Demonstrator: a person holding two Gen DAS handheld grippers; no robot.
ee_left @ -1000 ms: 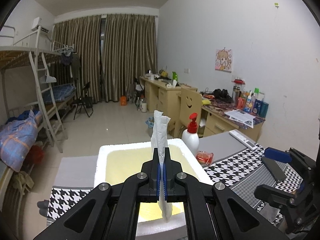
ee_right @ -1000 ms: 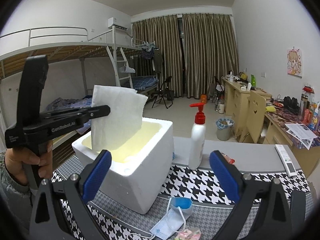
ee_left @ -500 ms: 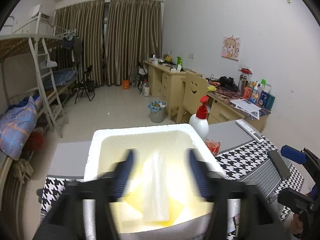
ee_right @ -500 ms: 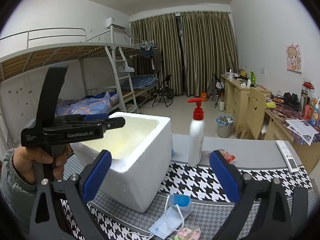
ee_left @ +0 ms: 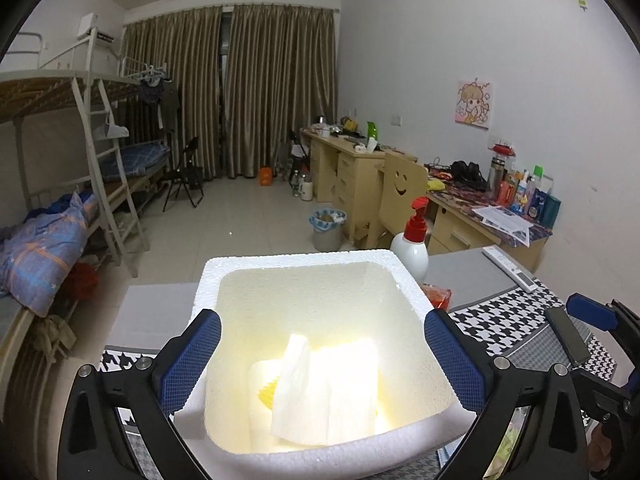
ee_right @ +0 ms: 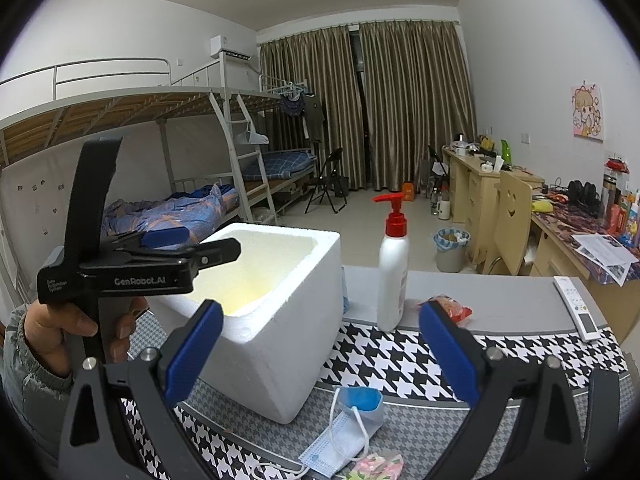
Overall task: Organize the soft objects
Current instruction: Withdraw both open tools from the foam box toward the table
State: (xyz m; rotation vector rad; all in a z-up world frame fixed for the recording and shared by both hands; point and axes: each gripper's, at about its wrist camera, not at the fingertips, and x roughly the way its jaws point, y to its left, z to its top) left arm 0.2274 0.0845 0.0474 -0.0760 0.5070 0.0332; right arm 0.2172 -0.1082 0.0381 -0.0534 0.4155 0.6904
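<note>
A white foam box point(ee_left: 300, 266) point(ee_right: 280, 332) stands on the houndstooth table. A folded white tissue point(ee_left: 320, 396) lies inside it on something yellow. My left gripper point(ee_left: 322, 358) is open and empty, its blue pads straddling the box's near rim; it also shows from the side in the right wrist view point(ee_right: 188, 246). My right gripper point(ee_right: 320, 350) is open and empty, right of the box. A blue face mask point(ee_right: 344, 428) and a floral soft item point(ee_right: 376, 466) lie on the table below it.
A white pump bottle with a red top point(ee_right: 394, 268) stands right of the box, a red snack packet point(ee_right: 448, 306) beside it. A white remote point(ee_right: 576, 308) lies at the table's far right. Desks, a chair and a bunk bed lie beyond.
My left gripper opened and let go of the white tissue, which dropped into the foam box. The left gripper also dropped lower over the box. The right gripper stayed open and hardly moved.
</note>
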